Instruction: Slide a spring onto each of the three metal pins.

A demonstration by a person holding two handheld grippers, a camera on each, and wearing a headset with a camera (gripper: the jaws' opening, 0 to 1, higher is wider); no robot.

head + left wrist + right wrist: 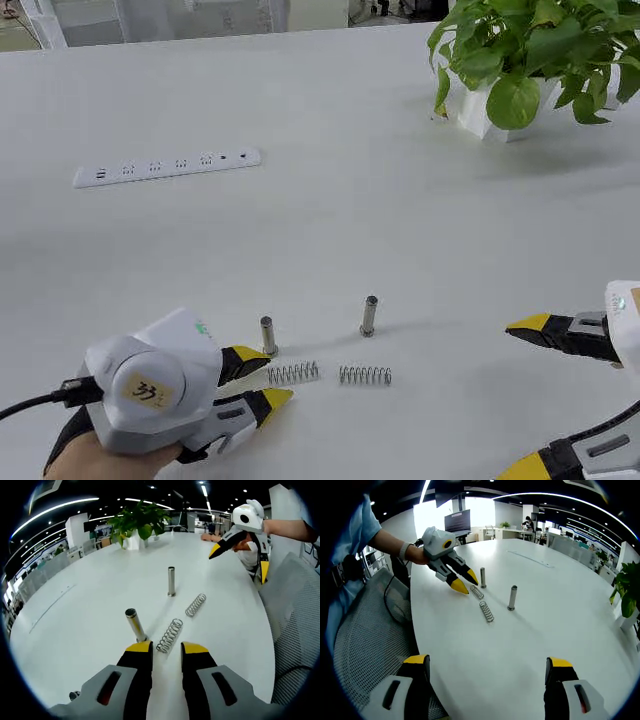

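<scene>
L gripper [165,649] fingers spread, tips by near spring [169,635], set to pinch; R gripper [487,665] spread wide, kept clear.

A white table [400,220] bears a potted plant [530,60] and power strip [167,167] under ceiling light strips [80,500].

Metal pins, 2: left pin [267,335], right pin [369,315]. Springs, 2: left spring [293,374], right spring [365,375]. Power strip [167,167], 1, far left. Potted plant [530,60], 1, far right.
</scene>
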